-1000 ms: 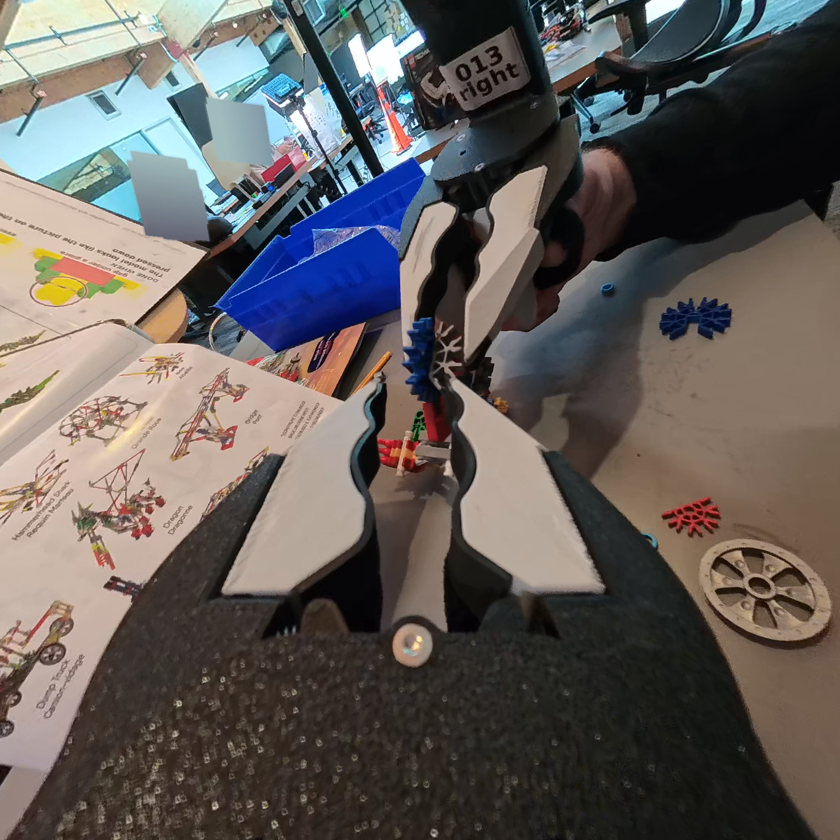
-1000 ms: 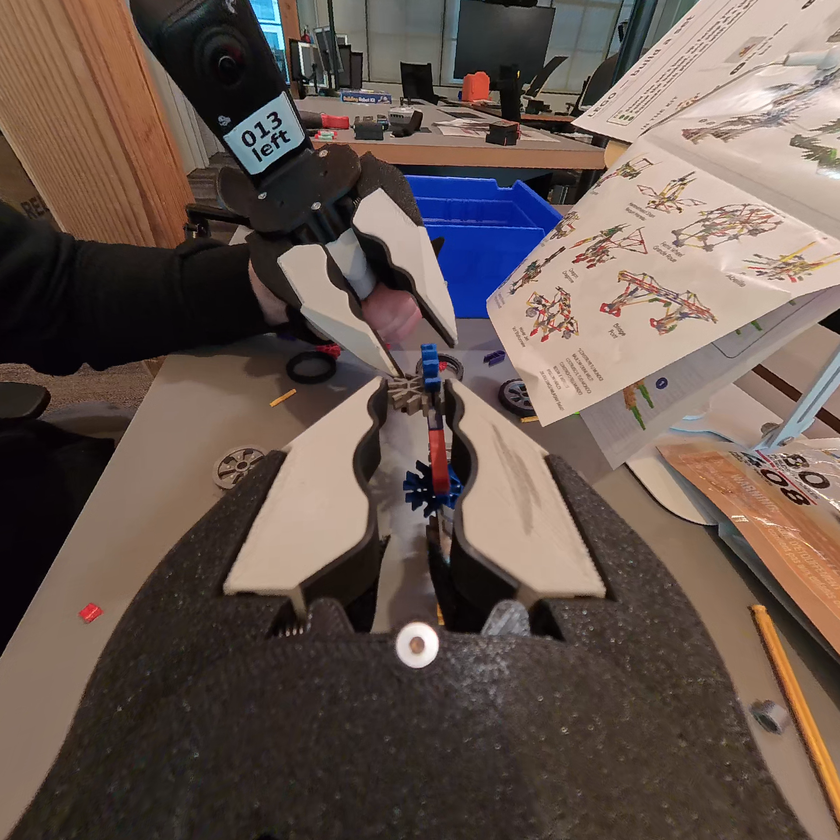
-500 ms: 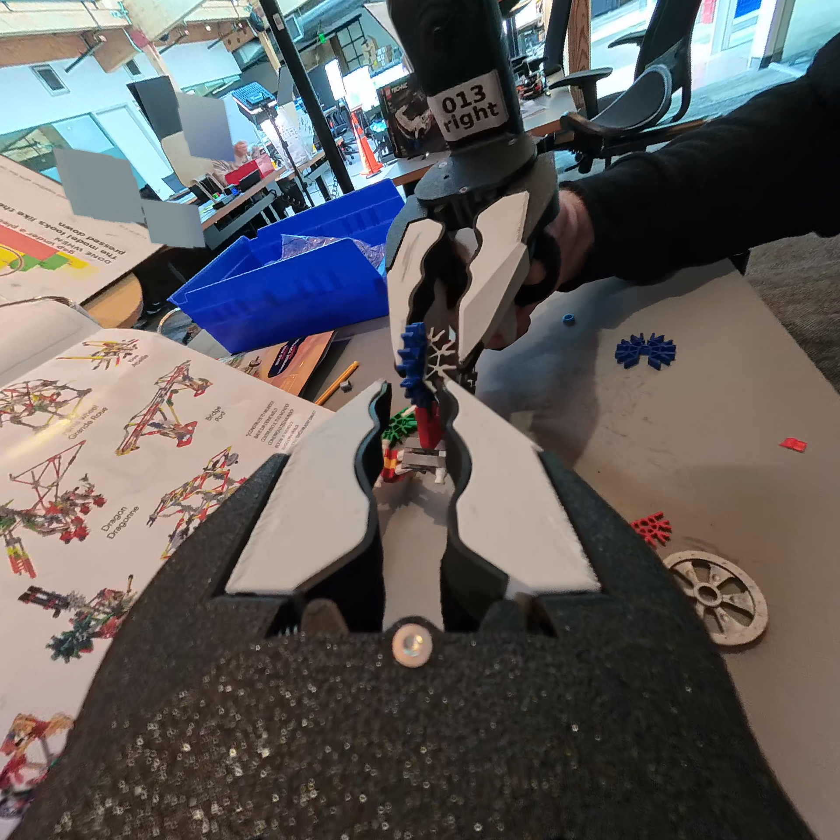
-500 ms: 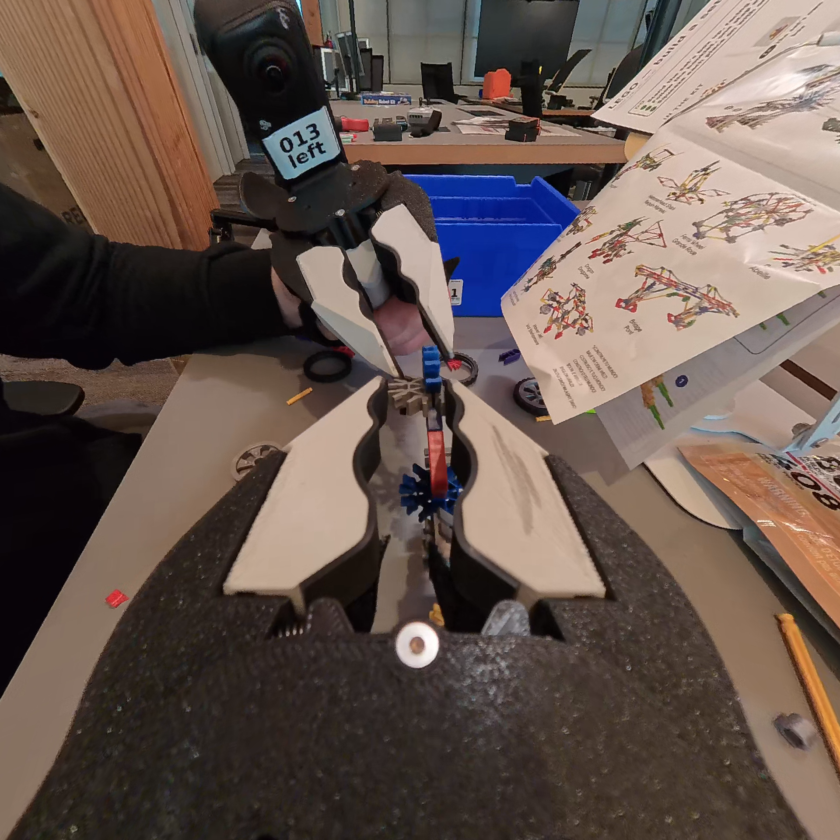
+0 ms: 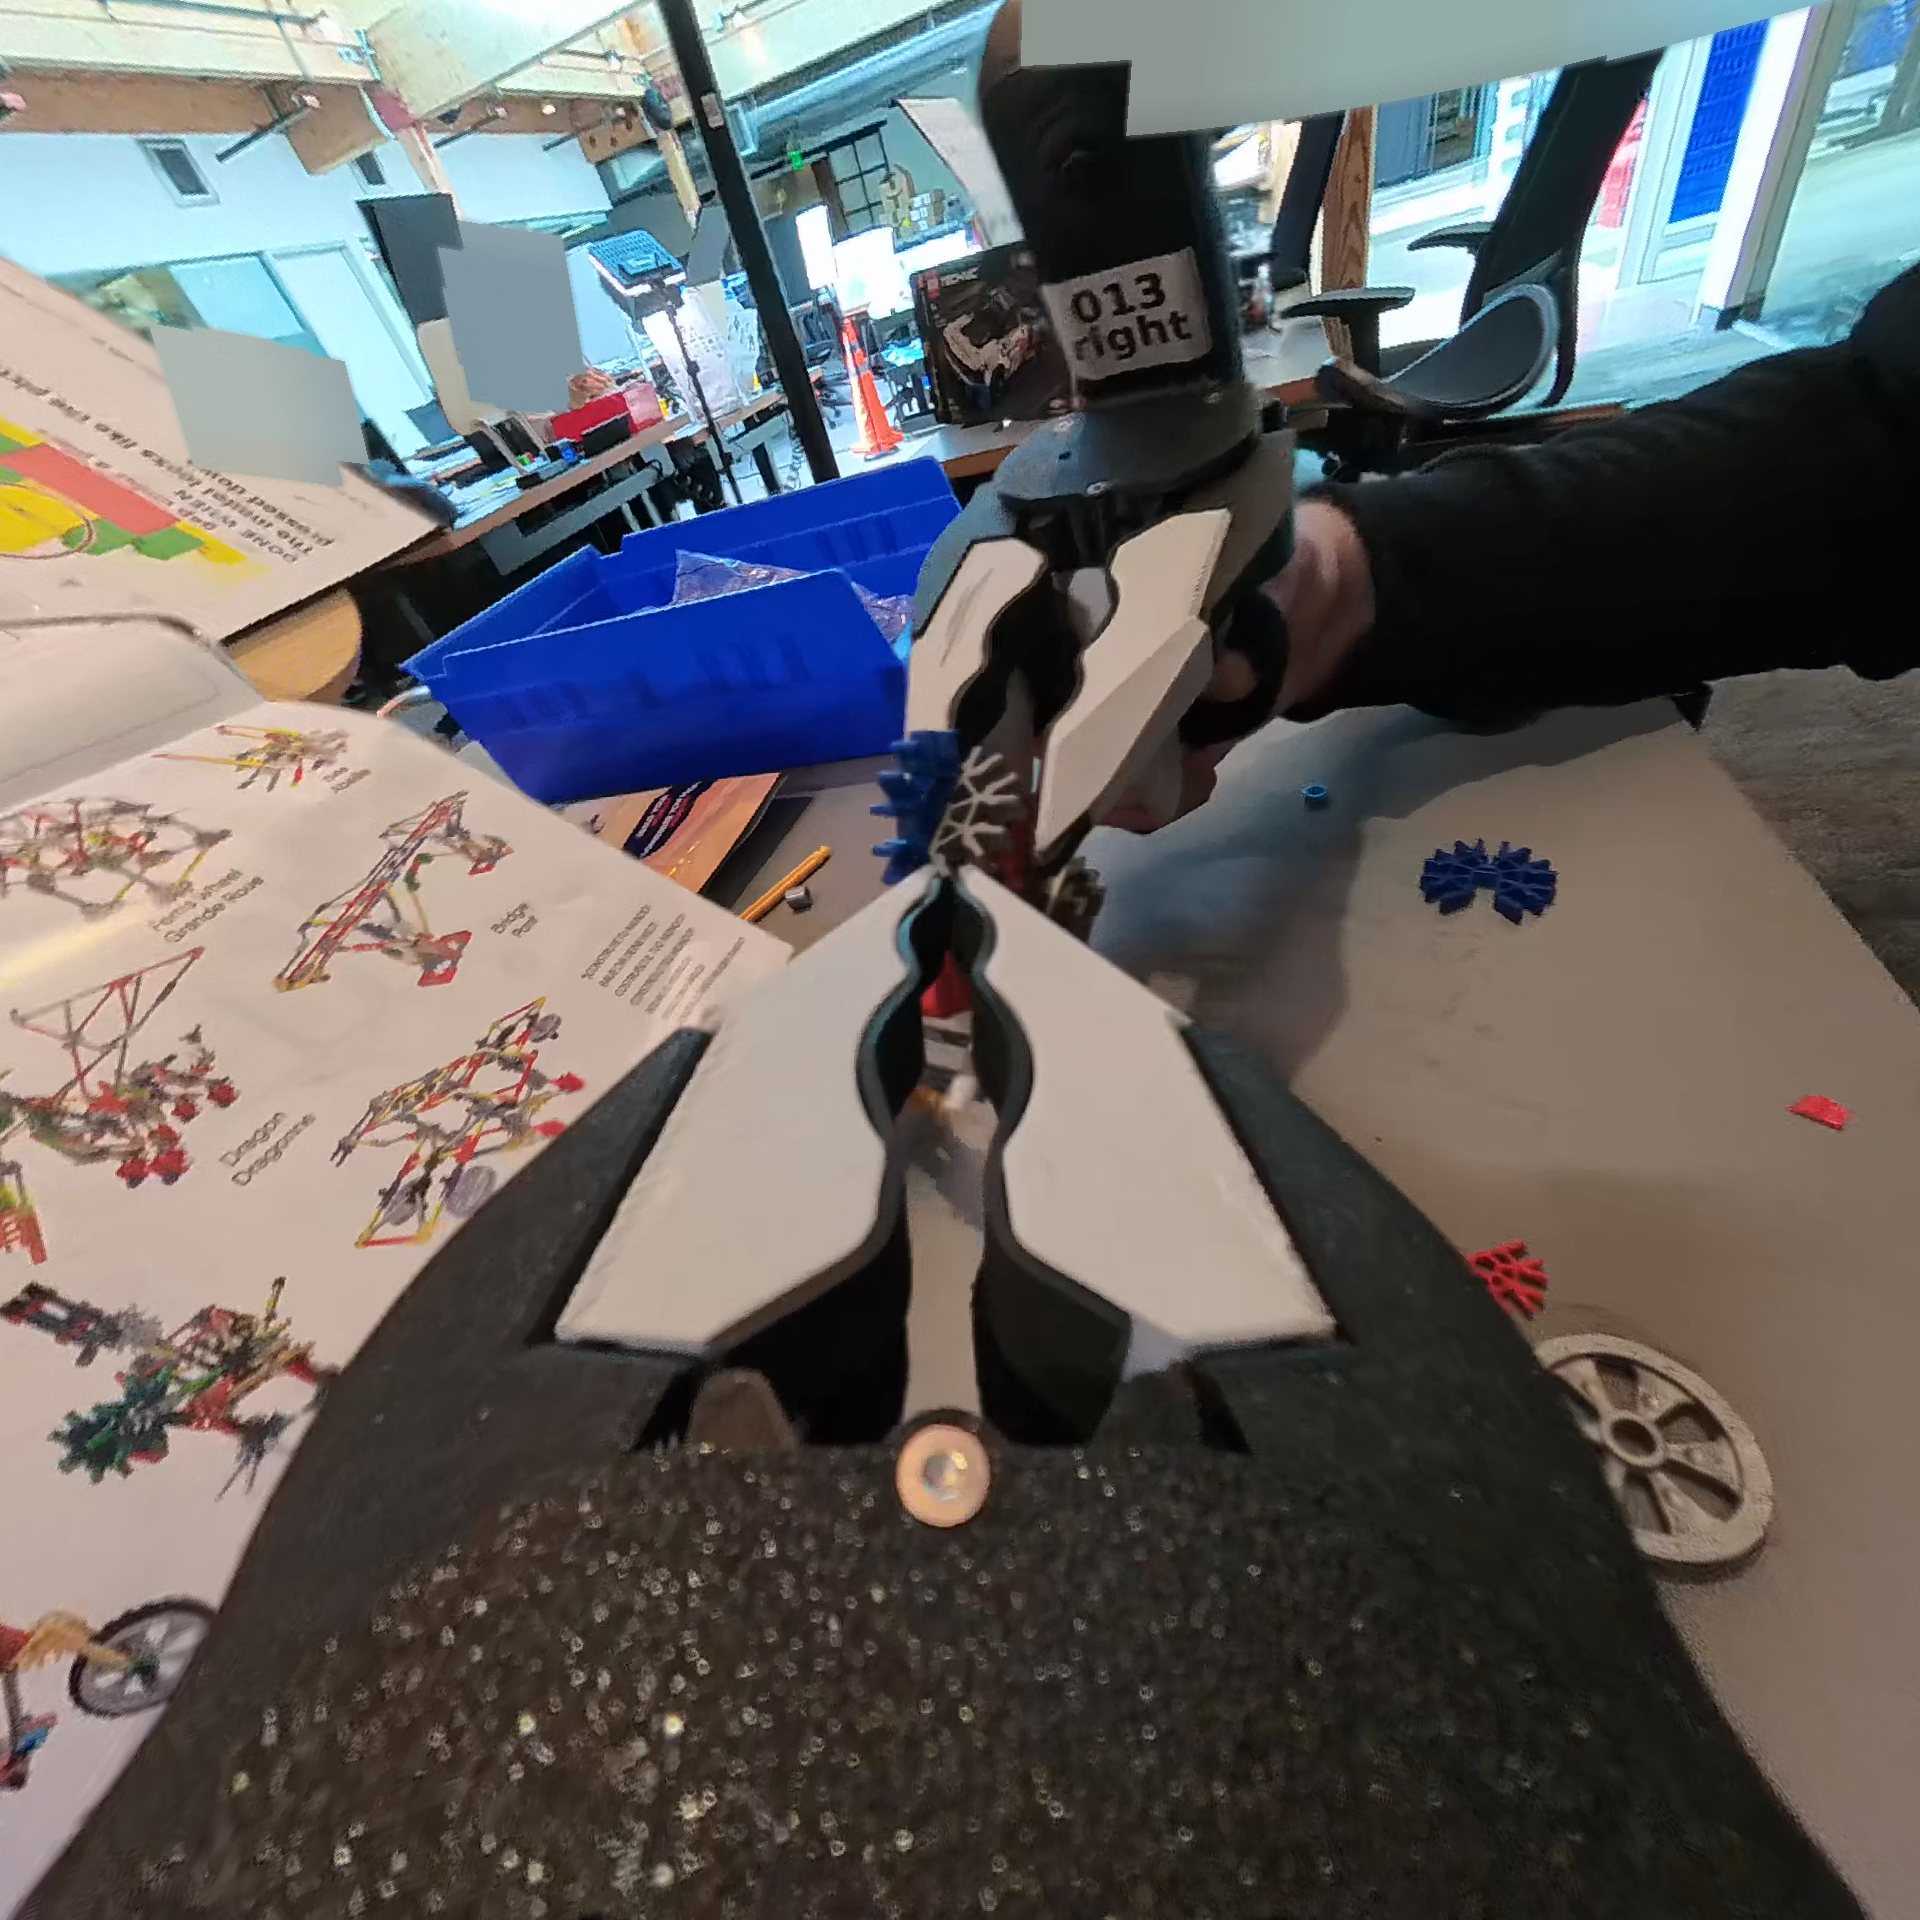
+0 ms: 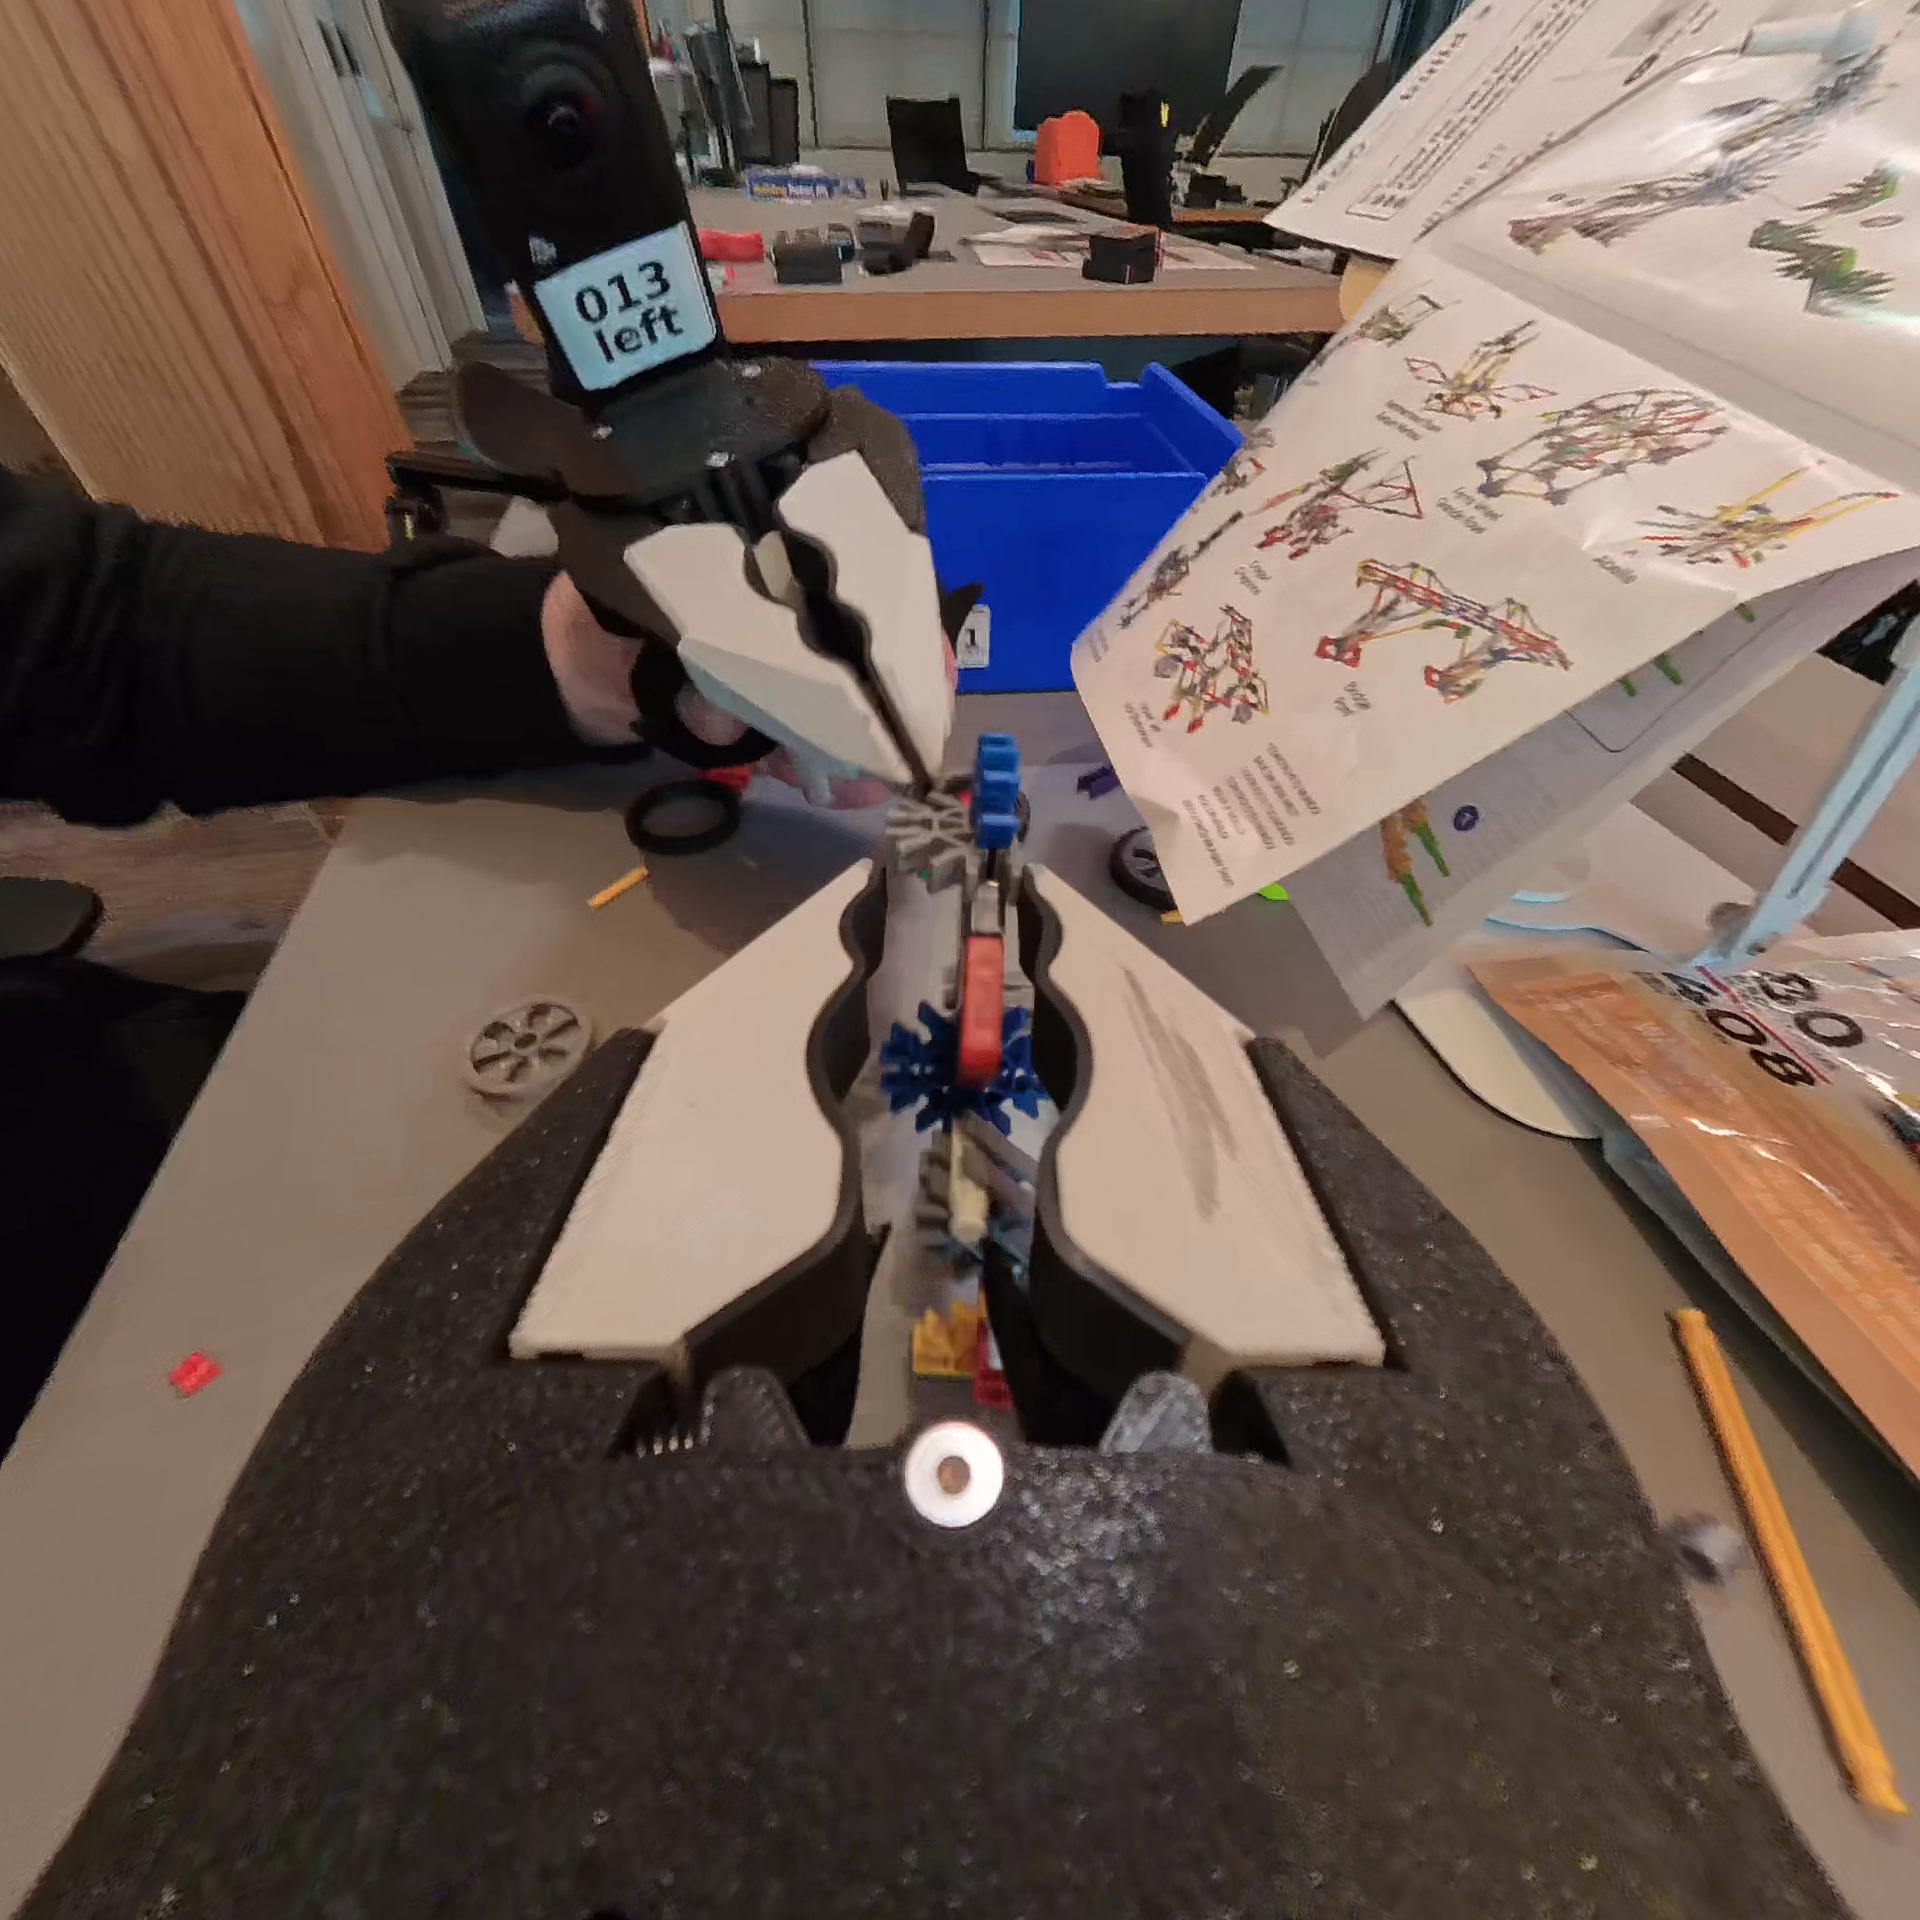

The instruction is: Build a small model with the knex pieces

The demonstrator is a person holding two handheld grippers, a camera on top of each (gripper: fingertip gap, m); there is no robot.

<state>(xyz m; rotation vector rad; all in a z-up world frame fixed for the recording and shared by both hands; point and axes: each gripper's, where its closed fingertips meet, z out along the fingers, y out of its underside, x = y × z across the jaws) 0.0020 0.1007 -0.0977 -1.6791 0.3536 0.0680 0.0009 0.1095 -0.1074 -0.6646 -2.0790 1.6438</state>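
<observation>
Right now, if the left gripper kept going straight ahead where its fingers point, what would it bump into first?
Probably the grey snowflake piece right at the left gripper's tips, then the right gripper behind it. Depth is hard to judge.

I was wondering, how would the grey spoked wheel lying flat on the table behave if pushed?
The grey spoked wheel lies flat, so it would probably slide, not roll. Its open spokes suggest light plastic. The table looks smooth, so little should stop it.

Blue bin [image 5: 665,686] behind an open instruction booklet [image 5: 312,987] — grey wheel [image 5: 1652,1455] nearby.
</observation>
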